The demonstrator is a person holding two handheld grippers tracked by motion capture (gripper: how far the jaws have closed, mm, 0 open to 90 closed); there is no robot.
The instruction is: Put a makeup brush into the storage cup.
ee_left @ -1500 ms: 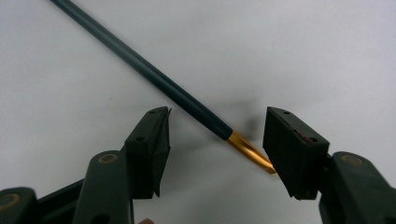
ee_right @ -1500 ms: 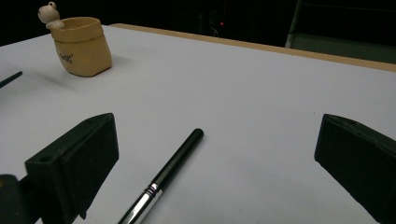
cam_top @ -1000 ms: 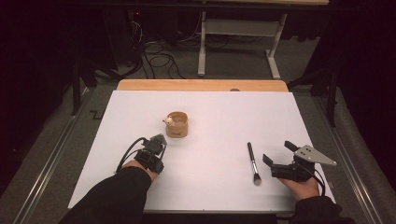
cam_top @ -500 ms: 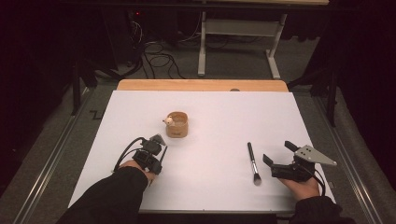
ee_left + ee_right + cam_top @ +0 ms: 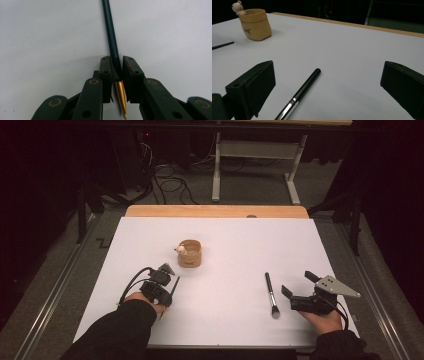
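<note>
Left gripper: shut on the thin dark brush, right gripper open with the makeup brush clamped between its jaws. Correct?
Not quite. The left gripper is shut on the thin dark brush, but the right gripper clamps nothing: the right gripper view shows the makeup brush lying free on the table between wide-open jaws.

Cup [image 5: 190, 253] left of brush [image 5: 271, 295]

We see the white counter [image 5: 230, 265] lit evenly from above against a dark, murky room, with soft faint shadows and no glare, the high view slightly grainy, and both close views sharp ahead but softening at their lower edges.
</note>
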